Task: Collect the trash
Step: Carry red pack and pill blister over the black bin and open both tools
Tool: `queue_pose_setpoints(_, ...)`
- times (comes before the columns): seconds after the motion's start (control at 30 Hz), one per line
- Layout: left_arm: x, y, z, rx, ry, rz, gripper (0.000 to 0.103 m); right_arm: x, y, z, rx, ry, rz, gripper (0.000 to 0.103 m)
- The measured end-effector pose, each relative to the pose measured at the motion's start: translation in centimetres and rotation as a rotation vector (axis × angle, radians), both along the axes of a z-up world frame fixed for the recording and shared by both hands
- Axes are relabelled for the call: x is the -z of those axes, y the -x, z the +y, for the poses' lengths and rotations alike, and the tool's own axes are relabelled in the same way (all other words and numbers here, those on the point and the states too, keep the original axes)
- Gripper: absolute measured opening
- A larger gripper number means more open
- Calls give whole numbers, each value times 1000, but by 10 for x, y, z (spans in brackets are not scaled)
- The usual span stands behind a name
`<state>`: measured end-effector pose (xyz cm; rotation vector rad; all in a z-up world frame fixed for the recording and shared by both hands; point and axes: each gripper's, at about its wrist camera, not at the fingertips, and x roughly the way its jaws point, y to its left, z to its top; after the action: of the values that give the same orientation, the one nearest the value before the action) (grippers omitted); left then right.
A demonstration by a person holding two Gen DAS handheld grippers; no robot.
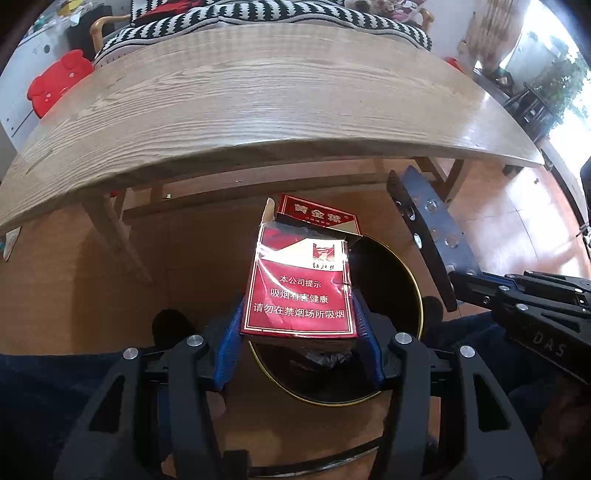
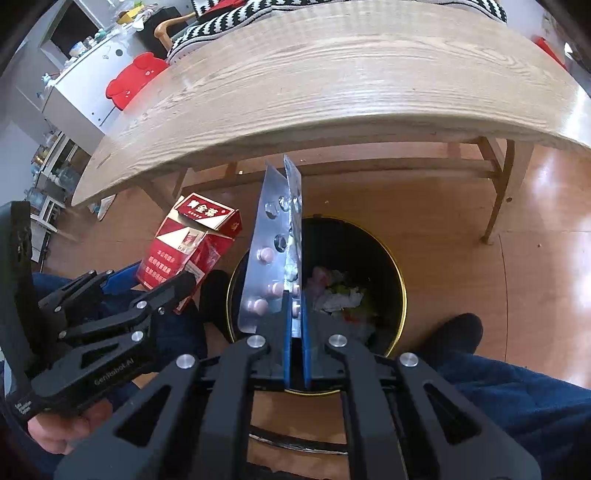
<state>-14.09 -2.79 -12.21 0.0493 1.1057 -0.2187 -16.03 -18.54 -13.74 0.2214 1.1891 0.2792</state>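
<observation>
My left gripper point(image 1: 297, 325) is shut on a red cigarette pack point(image 1: 299, 280) with its lid flipped open, held over the near rim of a round black trash bin point(image 1: 402, 295) with a gold rim. My right gripper point(image 2: 295, 314) is shut on silver pill blister packs point(image 2: 273, 240) with a few pink pills, held upright above the bin point(image 2: 388, 258). Crumpled paper trash point(image 2: 340, 295) lies inside the bin. The cigarette pack point(image 2: 184, 247) and left gripper point(image 2: 166, 291) show at left in the right wrist view; the blister packs point(image 1: 432, 221) show at right in the left wrist view.
A wooden table point(image 1: 258, 99) stands just beyond the bin, its legs point(image 2: 498, 192) on the wood floor. A striped cushion chair point(image 1: 258, 18) and a red stool point(image 1: 55, 85) are behind it. The person's dark shoes point(image 2: 450, 332) and blue-trousered legs flank the bin.
</observation>
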Motion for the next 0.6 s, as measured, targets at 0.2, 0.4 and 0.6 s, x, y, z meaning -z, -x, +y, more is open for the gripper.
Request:
queue_pose_setpoints(0.2, 3, 1, -2, 12, -4, 2, 54, 0, 0, -1, 0, 0, 1, 5)
queue_pose_setpoints(0.4, 3, 1, -1, 11, -2, 6, 54, 0, -1, -1, 1, 0, 2, 5)
queue_pose_setpoints(0.6, 4, 0, -2, 13, -4, 9, 54, 1, 0, -1, 3, 0, 3, 5)
